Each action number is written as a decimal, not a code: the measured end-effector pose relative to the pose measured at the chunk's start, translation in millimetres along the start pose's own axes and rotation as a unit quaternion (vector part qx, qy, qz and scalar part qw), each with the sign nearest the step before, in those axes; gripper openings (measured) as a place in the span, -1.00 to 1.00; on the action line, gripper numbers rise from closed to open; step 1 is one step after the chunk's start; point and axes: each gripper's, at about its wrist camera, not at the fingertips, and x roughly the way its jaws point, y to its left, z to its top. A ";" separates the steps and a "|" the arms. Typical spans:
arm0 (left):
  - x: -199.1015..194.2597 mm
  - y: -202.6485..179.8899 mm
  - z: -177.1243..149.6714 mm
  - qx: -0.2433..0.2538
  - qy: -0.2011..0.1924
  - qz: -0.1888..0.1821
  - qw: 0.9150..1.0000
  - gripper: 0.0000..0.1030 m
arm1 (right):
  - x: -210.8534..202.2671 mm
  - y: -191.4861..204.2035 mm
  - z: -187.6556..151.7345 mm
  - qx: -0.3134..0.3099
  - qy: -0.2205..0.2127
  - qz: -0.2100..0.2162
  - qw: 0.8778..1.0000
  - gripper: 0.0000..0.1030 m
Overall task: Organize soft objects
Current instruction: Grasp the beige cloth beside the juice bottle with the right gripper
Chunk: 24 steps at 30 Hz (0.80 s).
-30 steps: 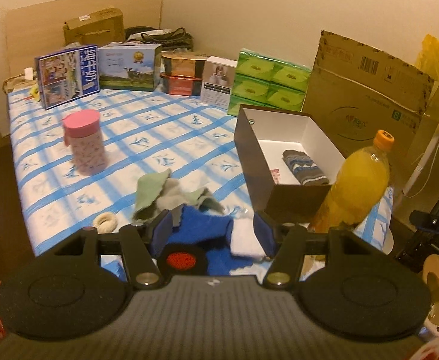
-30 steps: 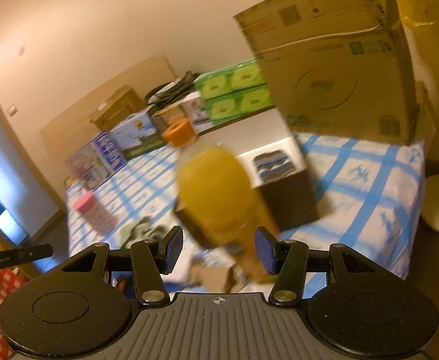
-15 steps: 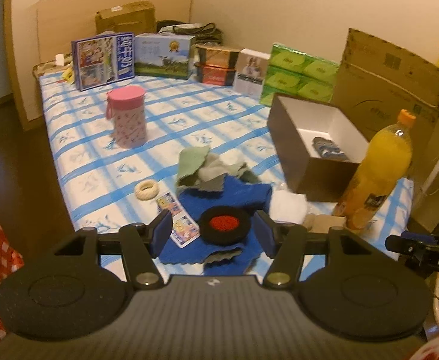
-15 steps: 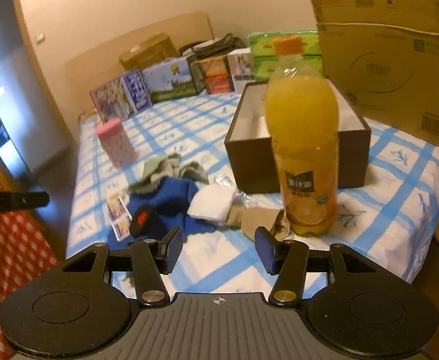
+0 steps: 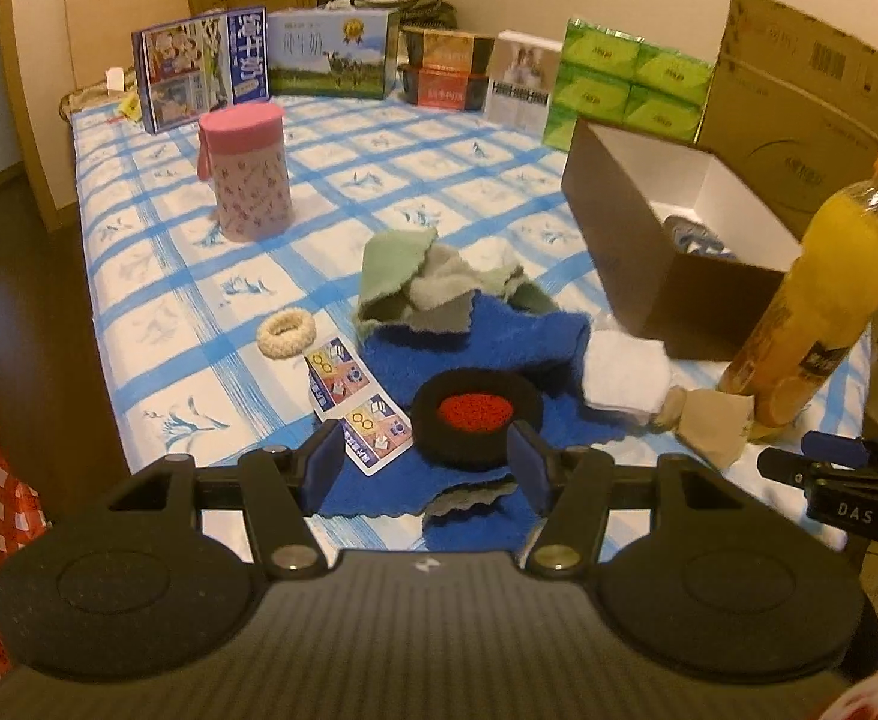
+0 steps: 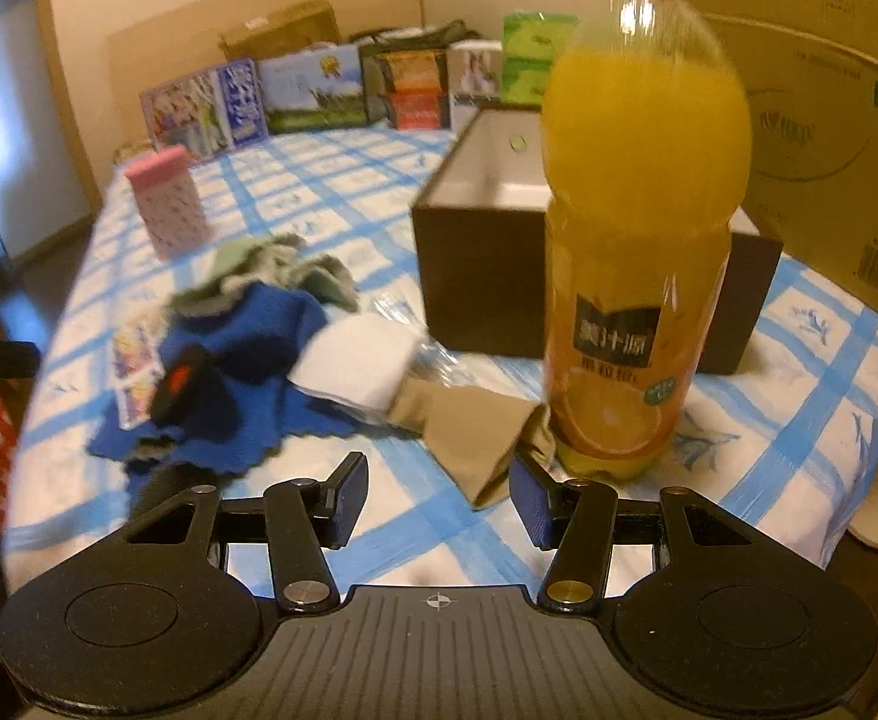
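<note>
Bed (image 5: 156, 276): fills the centre of both views, under a blue-and-white checked sheet; it carries everything listed below.
Cardboard box (image 5: 799, 90): large, upper right of the left wrist view, behind the brown box.
Brown box (image 5: 637, 252): open-topped, white inside, right of centre; a striped folded item (image 5: 694, 237) lies on its floor.
Juice bottle (image 6: 637, 210): upright, orange cap, right of centre in the right wrist view, in front of the brown box.
Blue cloth (image 5: 499, 348): spread flat at lower centre of the left wrist view, the largest of the soft things.
Green and grey cloths (image 5: 420, 282): crumpled together, resting on the far edge of the blue cloth.
Pink canister (image 5: 246, 171): upright, upper left, well apart from the cloths.
White cloth (image 5: 622, 375): folded, just right of the blue cloth.
Tan cloth (image 6: 475, 426): touching the bottle's base.
Black pad with red centre (image 5: 475, 417): on the blue cloth.
Cards (image 5: 354, 402): at the blue cloth's left edge.
Cream ring (image 5: 285, 333): left of the cards.
Left tongs (image 5: 423, 468): moderately wide, holding nothing, either side of the black pad without touching it.
Right tongs (image 6: 439, 495): moderately wide, empty, just before the tan cloth.
</note>
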 end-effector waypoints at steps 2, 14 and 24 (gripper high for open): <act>10.7 1.9 -0.1 -0.004 0.008 -0.001 1.000 0.10 | 11.9 -0.7 -1.2 -0.001 0.004 -0.006 1.000 0.03; 53.2 3.5 -3.6 0.006 0.035 -0.010 0.999 0.10 | 67.9 -15.4 2.9 0.064 0.022 -0.033 0.997 0.03; 79.8 -10.1 -1.6 0.018 0.050 -0.026 0.998 0.29 | 82.8 -11.4 -0.2 0.049 0.022 -0.048 0.997 -0.80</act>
